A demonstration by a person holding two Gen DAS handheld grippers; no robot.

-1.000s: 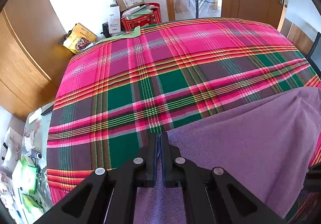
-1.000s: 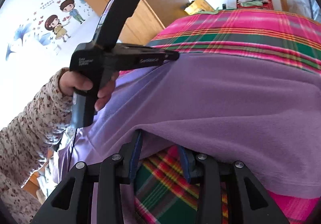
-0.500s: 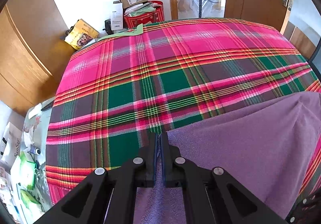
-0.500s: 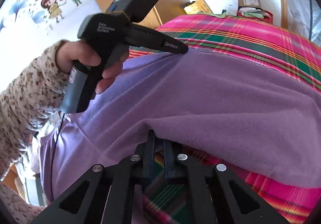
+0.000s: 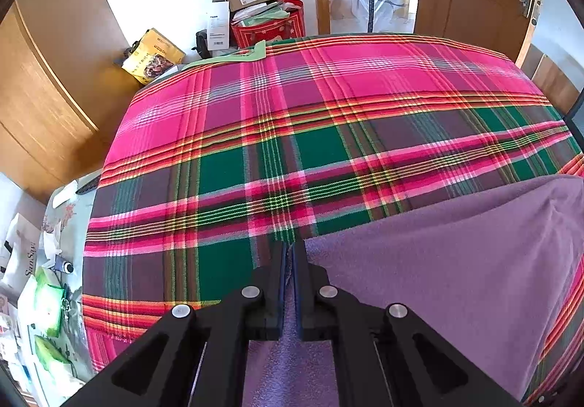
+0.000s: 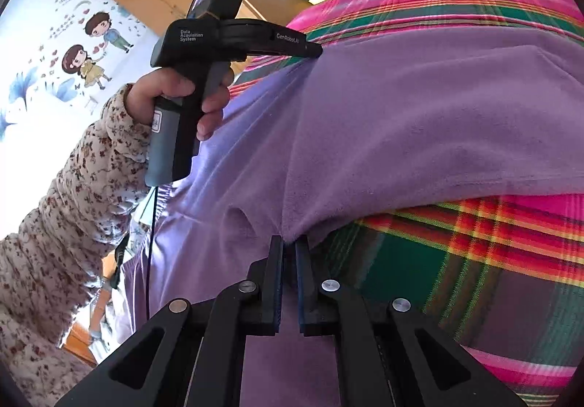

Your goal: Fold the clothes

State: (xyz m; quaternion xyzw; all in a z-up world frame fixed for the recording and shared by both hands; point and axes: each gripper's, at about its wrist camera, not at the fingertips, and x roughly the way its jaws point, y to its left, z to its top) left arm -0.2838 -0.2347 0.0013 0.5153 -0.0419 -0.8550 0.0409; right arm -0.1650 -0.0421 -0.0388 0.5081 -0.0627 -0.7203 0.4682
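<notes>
While the purple garment lies on the plaid cloth, its long axis runs between the grippers | left gripper pinches one edge, fingers narrow | right gripper pinches a fold, fingers narrow | hand grips the left handle.

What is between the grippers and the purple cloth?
Nothing. The left gripper and the right gripper are each already shut on an edge of the purple cloth, over the plaid bedspread.

black left gripper (white lettering) | grey handle | floral sleeve | silver screws
</notes>
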